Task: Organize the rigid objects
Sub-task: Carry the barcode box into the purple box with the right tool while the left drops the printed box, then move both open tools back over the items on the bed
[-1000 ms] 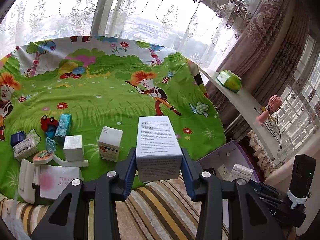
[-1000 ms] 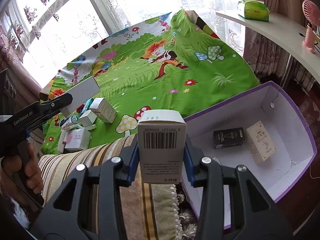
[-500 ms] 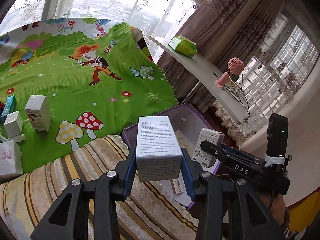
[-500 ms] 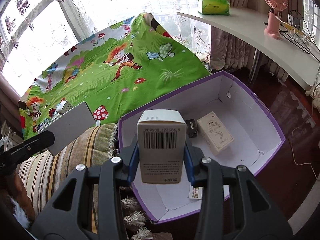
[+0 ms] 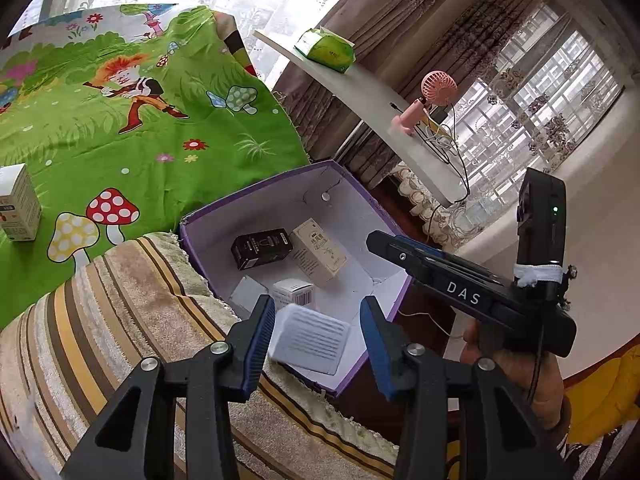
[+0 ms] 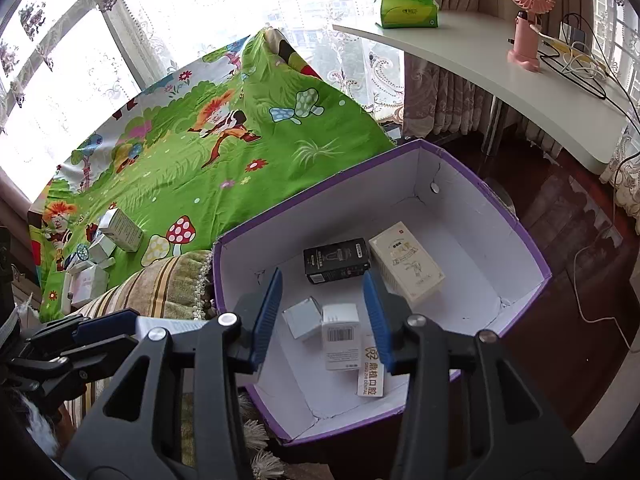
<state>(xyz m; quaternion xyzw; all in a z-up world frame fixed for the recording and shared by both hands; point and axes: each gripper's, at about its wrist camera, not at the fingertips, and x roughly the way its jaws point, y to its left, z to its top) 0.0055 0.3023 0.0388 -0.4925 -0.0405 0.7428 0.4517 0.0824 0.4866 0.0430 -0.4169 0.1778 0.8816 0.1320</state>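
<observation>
- The left gripper (image 5: 318, 336) has its jaws spread wide; a white box with lines of fine print (image 5: 310, 338) sits blurred between them, touching neither pad, over the near rim of the purple box (image 5: 256, 192). The print is too small to read.
- The right gripper (image 6: 322, 316) is also spread apart and grips nothing, hovering over the near-left part of the purple box (image 6: 516, 216).
- On that gripper's side bar, seen from the left wrist, white letters read "DAS" (image 5: 464, 293).
- Inside the purple box, on its white floor, lie a black carton (image 6: 336, 260) with pale lettering too small to read and, touching its right end, a cream carton (image 6: 406, 266) with a faint drawing.
- Nearer lie a small grey-white box (image 6: 302, 317) and, just beside it, a white box with a barcode (image 6: 340, 336).
- To the right of the barcode box lies a narrow white pack printed "DING ZHI DENTAL" (image 6: 370, 372), with Chinese characters.
- More small cartons (image 6: 120, 229) stand on the green cartoon sheet (image 6: 224, 152), far left.
- A striped cushion (image 5: 120, 320) lies just left of the purple box.
- On the white shelf (image 6: 480, 68), far right, stand a green tissue pack (image 6: 406, 8) and a pink fan (image 6: 526, 20).
</observation>
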